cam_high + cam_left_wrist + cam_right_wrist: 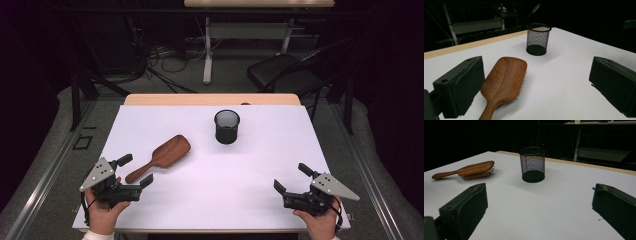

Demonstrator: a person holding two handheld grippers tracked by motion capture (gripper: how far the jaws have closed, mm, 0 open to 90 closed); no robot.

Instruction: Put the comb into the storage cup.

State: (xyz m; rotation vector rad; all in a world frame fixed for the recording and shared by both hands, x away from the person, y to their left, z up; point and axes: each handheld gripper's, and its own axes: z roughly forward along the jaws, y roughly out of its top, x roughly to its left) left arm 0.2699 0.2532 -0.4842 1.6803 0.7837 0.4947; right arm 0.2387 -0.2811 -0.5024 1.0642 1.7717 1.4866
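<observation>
**Both claws wide, hairbrush just ahead of my left**

At the near left corner of the white table, my left claw hovers with its jaws spread apart and nothing between them. The wooden hairbrush lies bristles down just beyond it, handle end pointing back toward the claw's far jaw; from the left gripper view the hairbrush sits close by the left-hand jaw, not touched. My right claw waits at the near right corner, jaws likewise apart and empty, well away from the hairbrush. The black mesh cup stands upright toward the table's far side, between the two claws' lines of sight.
</observation>
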